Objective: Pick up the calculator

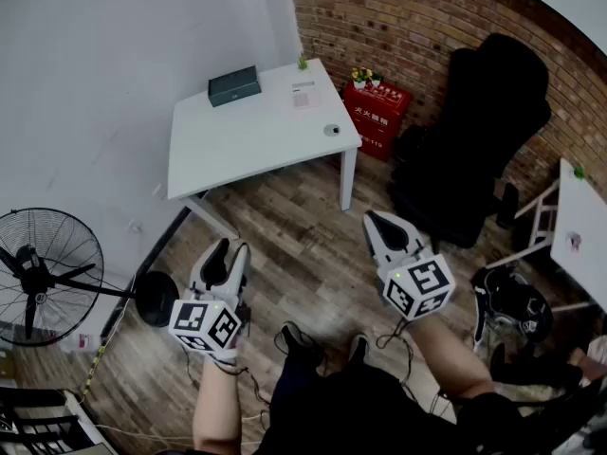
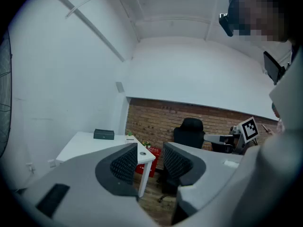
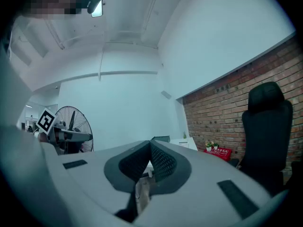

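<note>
Evidently ready to grasp, left gripper (image 2: 150, 161) holds fingers (image 2: 124, 163) apart, empty; right gripper (image 3: 150, 148) fingers together; tabletop (image 1: 248, 142) well ahead.

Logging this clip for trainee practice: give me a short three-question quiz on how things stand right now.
1. True or false: the left claw is shut on something.
2. Where is the dark box? A) on the white table B) under it C) in a claw
3. Fill in: the right claw has its jaws ____.
Key: 1 false; 2 A; 3 together.
</note>
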A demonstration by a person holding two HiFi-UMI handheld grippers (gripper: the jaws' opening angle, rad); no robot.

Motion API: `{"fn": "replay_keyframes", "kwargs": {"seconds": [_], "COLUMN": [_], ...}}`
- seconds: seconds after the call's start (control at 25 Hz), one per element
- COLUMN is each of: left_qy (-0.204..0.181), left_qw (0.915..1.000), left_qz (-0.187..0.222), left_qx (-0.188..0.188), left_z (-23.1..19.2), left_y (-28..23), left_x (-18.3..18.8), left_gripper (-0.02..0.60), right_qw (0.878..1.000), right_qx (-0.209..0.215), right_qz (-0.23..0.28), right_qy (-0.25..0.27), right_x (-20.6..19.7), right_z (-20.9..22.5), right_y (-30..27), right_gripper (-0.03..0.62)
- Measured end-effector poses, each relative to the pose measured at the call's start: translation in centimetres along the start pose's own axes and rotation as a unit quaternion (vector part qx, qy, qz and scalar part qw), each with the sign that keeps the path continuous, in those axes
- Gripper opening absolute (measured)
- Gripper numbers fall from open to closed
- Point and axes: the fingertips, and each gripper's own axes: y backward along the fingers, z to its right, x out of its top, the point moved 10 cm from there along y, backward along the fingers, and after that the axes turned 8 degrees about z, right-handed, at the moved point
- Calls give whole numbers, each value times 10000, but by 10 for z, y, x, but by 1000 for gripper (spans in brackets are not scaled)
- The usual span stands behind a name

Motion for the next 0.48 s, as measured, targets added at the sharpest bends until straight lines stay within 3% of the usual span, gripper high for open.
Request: {"fn": "replay_keyframes", "kwargs": {"seconds": [0.24, 0.48], "left_qy": [71, -4], "left_qw": [9997, 9995], "left_qz": [-83, 42], "left_qx": [-238, -309], "left_z": [64, 99], "left_y": [-12, -9], "left_x": [-23, -16], "left_gripper": [167, 167], "right_qw": [9999, 10000], "right_qx": [30, 16], "right_qz": [25, 77], "right_qy": [-98, -17], "right_x": [1, 14], "right_z": [35, 45], "right_y": [47, 78], "right_gripper": [3, 3]}}
